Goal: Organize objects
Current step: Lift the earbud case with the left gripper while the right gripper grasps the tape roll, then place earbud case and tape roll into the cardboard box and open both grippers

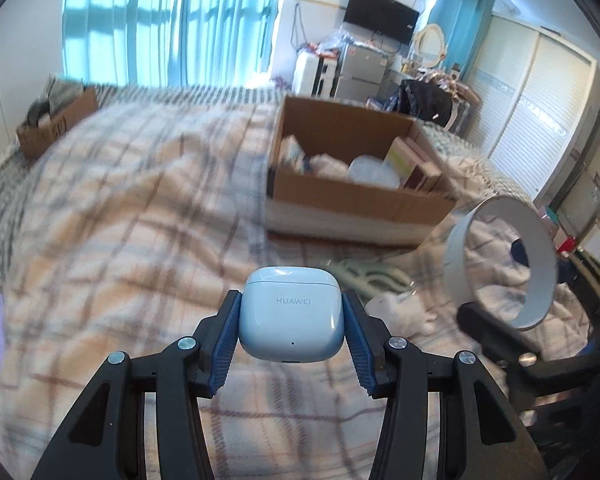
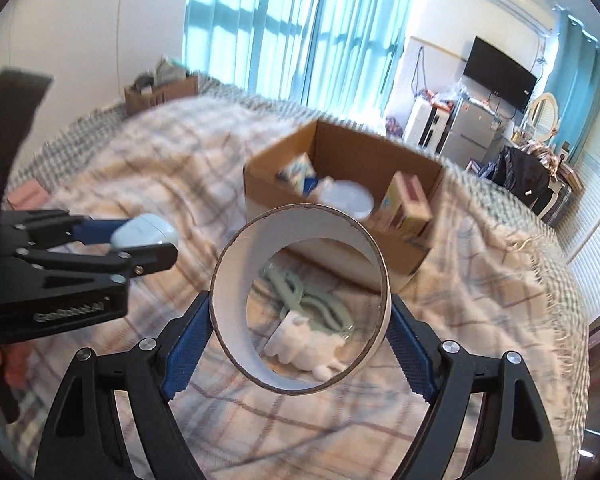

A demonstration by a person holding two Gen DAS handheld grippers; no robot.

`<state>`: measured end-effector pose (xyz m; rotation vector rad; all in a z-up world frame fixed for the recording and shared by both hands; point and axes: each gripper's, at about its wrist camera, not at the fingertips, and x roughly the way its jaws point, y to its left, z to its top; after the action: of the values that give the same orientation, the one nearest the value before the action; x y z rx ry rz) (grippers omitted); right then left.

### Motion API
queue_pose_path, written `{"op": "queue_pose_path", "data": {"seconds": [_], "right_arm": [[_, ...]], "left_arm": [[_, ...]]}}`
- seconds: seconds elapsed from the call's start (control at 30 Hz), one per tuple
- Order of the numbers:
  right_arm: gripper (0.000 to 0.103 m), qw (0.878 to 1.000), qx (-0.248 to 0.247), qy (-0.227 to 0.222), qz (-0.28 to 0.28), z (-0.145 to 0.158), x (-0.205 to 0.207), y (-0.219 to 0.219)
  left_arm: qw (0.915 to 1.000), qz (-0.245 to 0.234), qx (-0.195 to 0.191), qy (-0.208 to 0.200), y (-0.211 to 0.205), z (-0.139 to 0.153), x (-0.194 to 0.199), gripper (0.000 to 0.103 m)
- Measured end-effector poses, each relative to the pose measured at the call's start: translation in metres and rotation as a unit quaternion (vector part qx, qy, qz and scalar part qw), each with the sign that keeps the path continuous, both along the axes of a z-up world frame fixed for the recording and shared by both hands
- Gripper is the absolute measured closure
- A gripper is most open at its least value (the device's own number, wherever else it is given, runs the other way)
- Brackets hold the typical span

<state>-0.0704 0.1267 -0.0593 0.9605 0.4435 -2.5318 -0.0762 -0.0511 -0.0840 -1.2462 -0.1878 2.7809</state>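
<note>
A: Right, left gripper (image 1: 292,320) first. State?

B: Clenched on the earbuds case (image 1: 292,316), pale blue, "HUAWEI" printed on its front. Blue pads (image 1: 226,344) press both sides. Case is held in the air above the bed (image 1: 120,220), hinge end away from the camera.

A: And from the right wrist view?

B: Same case (image 2: 144,230) shows at the left, pinched at the tip of the left gripper (image 2: 140,240), well short of the cardboard box (image 2: 416,256).

A: Right gripper (image 2: 300,312)?

B: Grasping a tape roll core (image 2: 236,320), a white-walled cardboard ring, squeezed across its width between the blue pads (image 2: 188,352). Ring's open end faces the camera. In the left wrist view the ring (image 1: 456,248) sits at the right, off the bedding.

A: Seen through the ring?

B: A pale green cable (image 2: 300,296) and a small white toy (image 2: 300,344) lying on the plaid blanket (image 2: 480,264), near the box's front wall.

A: Box contents?

B: Open top. A round white lid or dish (image 2: 350,198), a tissue-like pack (image 2: 298,176) at the left, slim cartons (image 2: 406,204) standing at the right. Blurred; nothing finer.

A: Elsewhere on the bed?

B: A second, smaller cardboard box (image 1: 56,124) at the far left edge, holding dark items.
</note>
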Motion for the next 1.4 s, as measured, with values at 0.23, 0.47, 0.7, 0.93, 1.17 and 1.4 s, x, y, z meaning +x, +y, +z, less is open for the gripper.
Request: {"op": "queue_pose_path", "data": {"seconds": [0.23,0.47,0.7,0.93,1.17,1.4], "right_arm": [[0.02,0.998,-0.038,0.046,-0.013,0.064,-0.001,0.026],[0.02,0.995,-0.061,0.07,-0.02,0.107,-0.03,0.037],[0.02,0.994,-0.08,0.072,-0.033,0.127,-0.083,0.046],[0.02,0.995,-0.08,0.047,-0.039,0.117,-0.158,0.038],[0.02,0.997,-0.071,0.005,-0.041,0.075,-0.217,0.021],[0.02,0.997,-0.044,-0.041,-0.045,0.019,-0.253,0.012]], "left_arm": [[0.9978,-0.023,0.02,0.058,0.012,0.057,-0.011,0.052],[0.9939,-0.048,0.011,0.098,0.029,0.099,-0.044,0.052],[0.9917,-0.06,0.018,0.113,0.033,0.114,-0.099,0.052],[0.9929,-0.072,0.006,0.095,0.034,0.082,-0.16,0.052],[0.9956,-0.079,-0.001,0.051,0.035,0.028,-0.203,0.052],[0.9961,-0.084,-0.012,0.023,0.036,-0.01,-0.222,0.052]]}}
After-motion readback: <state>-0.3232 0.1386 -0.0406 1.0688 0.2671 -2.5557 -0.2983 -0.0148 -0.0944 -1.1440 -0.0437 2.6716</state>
